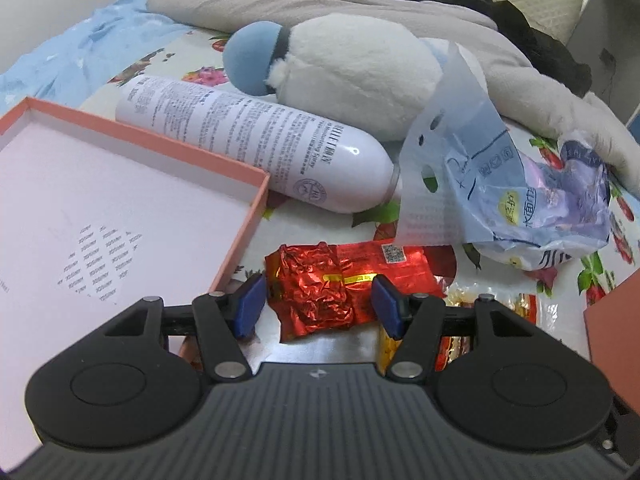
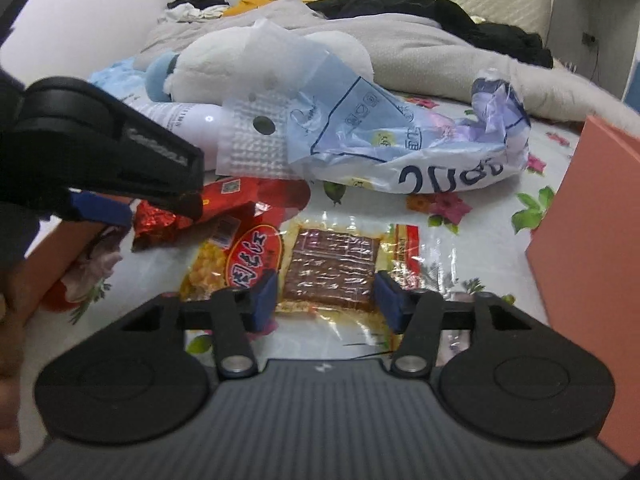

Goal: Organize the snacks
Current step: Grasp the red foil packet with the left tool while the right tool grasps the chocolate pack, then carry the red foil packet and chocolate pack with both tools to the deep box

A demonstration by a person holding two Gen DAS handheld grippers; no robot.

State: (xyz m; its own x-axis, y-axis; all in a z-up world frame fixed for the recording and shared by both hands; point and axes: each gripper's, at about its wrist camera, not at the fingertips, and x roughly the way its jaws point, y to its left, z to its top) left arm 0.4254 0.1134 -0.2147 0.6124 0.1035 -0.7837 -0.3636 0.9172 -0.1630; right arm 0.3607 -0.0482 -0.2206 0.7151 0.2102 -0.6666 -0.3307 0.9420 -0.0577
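Observation:
My left gripper (image 1: 318, 304) is open, its blue pads on either side of a crinkled red foil snack packet (image 1: 320, 288) lying on the floral bedsheet. The same packet shows in the right wrist view (image 2: 160, 220), under the left gripper's body (image 2: 108, 152). My right gripper (image 2: 326, 296) is open, its pads either side of a clear vacuum pack of brown dried tofu (image 2: 330, 270) with a red and yellow label. An open salmon-pink box (image 1: 80, 200) with a pale inside lies at the left, beside the red packet.
A white spray bottle (image 1: 260, 144) lies behind the box. A white and blue plush toy (image 1: 340, 68) and a crumpled blue-white plastic bag (image 1: 532, 200) lie further back. A salmon-pink box lid (image 2: 588, 240) stands at the right. Grey quilt (image 2: 400, 52) and dark clothes lie beyond.

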